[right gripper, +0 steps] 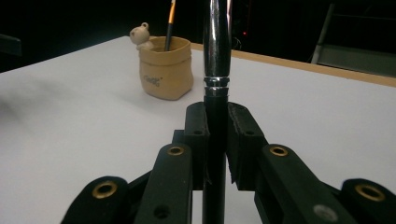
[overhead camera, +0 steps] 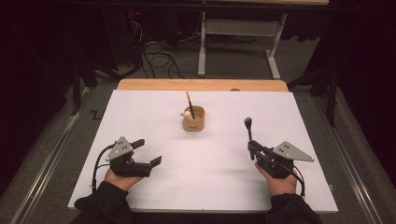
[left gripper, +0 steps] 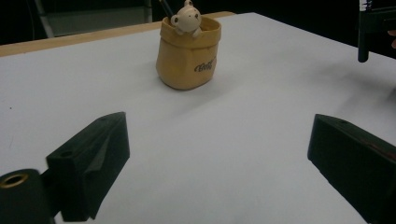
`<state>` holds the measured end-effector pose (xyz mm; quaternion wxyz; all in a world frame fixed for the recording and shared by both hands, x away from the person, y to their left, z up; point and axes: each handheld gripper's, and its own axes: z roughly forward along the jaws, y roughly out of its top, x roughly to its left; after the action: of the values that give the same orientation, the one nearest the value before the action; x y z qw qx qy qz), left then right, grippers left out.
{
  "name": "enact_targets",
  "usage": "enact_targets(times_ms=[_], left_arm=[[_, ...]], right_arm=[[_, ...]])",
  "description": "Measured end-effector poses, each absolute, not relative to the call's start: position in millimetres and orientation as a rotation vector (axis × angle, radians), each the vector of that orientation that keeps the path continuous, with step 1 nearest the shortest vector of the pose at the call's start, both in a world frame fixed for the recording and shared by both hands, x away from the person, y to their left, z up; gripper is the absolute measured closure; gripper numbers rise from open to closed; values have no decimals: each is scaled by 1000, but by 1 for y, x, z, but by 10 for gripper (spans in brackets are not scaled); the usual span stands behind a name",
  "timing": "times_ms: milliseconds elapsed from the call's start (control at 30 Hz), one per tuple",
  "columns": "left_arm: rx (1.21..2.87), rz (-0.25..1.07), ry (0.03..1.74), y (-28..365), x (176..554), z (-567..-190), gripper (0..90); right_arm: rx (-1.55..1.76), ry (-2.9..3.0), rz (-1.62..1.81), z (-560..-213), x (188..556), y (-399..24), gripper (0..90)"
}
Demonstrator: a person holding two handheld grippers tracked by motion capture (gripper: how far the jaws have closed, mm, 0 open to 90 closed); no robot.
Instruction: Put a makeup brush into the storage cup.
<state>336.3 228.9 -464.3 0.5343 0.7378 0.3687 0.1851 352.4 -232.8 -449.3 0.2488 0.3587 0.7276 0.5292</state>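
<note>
From the high view, a small tan sack-shaped ceramic holder with a bear figure on its rim [overhead camera: 194, 119] stands near the middle of the white-covered table [overhead camera: 140, 121], with one striped pencil-like stick [overhead camera: 189, 103] already leaning in it. The right gripper [overhead camera: 251, 150] is clamped on a dark make-up brush with a black handle and rounded tuft [overhead camera: 248, 129], held upright with the tuft up, probably so that the handle can go down into the holder. The left gripper [overhead camera: 147, 151] rests near the table's left front with its jaws wide apart and nothing between them; it looks parked, waiting.

In the left gripper view, the tan holder [left gripper: 188, 56] sits ahead between the two spread jaws, well apart from them. The stick's top is cut off by the frame, and at the far right a dark rod hangs in, cropped.

In the right gripper view, the brush [right gripper: 217, 60] rises straight between the closed jaws, its shiny metal ferrule just above them; the tuft is out of frame. The holder [right gripper: 165, 72] stands left of it, farther back.
</note>
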Motion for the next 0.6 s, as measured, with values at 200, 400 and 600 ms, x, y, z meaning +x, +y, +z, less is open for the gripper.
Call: enact_targets(times_ms=[200,400,600], left_arm=[[1745,448,853,229,334,-463,135],[1739,457,840,223,331,-461,139],[1764,439,825,213,335,-450,63]], right_arm=[[950,2018,1441,-450,352,-223,809],[927,2034,1463,-450,351,-214,810],[889,2047,1493,-440,355,-201,810]])
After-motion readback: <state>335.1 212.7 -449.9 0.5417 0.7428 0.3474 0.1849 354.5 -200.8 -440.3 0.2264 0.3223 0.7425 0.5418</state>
